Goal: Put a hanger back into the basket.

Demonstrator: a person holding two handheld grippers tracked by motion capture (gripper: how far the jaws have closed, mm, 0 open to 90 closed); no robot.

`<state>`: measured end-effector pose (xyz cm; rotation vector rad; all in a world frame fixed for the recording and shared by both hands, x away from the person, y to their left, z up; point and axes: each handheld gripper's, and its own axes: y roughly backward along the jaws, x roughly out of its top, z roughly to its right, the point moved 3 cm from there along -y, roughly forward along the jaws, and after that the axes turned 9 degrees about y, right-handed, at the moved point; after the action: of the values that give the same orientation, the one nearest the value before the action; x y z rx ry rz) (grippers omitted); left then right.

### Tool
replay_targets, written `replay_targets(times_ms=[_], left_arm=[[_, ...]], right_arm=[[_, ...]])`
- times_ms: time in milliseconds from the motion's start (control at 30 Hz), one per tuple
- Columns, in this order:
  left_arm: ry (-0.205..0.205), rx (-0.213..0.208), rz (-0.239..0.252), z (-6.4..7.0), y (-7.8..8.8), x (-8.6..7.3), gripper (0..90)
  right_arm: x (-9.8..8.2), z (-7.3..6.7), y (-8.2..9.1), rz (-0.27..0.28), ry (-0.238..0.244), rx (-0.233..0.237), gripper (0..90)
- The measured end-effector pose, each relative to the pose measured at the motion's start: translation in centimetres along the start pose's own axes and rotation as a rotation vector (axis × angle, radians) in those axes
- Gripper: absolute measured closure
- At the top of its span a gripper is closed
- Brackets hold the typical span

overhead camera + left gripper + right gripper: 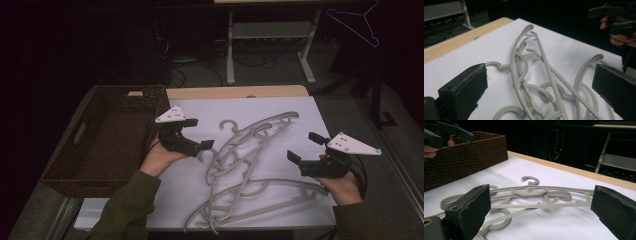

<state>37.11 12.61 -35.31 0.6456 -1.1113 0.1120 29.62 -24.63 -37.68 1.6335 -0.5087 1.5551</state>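
Note:
A tangle of several grey plastic hangers [245,165] lies on the white table top [210,110], running from the middle to the front edge. My left gripper [197,134] hovers open at the pile's left side, its jaws pointing right. My right gripper [304,147] stands open at the pile's right side, jaws pointing left. In the left gripper view the hangers [541,82] lie between my wide-apart jaws, with the other gripper [617,17] far off. In the right gripper view the hangers [534,195] spread across the white sheet between my jaws. Nothing is held.
A dark brown woven basket [75,170] stands at the table's left; its wall [474,157] appears in the right gripper view. A wooden table edge [235,92] runs along the back. A white wire hanger [357,25] hangs at the upper right.

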Motion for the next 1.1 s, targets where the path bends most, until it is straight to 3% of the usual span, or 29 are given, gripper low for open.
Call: replay_targets(times_ms=[367,567,633,833,1100], left_arm=[[0.019,0.023,-0.084,-2.0,-4.5,-0.5,4.2],[0.031,0.044,-0.154,-3.1,-7.2,-1.2,7.2],[0.031,0.043,-0.164,-3.3,-7.5,-1.3,14.2],[0.057,0.073,-0.209,-4.2,-9.6,-2.3,20.8],[0.048,0.102,-0.28,-4.7,-11.0,-3.3,34.3]], right_arm=[[-0.3,0.0,-0.2,-0.007,0.007,-0.004,2.0],[-0.3,0.1,-0.2,-0.005,0.003,-0.003,2.0],[-0.3,0.1,-0.2,-0.006,0.003,-0.002,2.0],[-0.4,0.1,-0.2,-0.006,-0.002,0.001,2.0],[-0.5,0.2,-0.2,-0.008,-0.003,0.001,2.0]])
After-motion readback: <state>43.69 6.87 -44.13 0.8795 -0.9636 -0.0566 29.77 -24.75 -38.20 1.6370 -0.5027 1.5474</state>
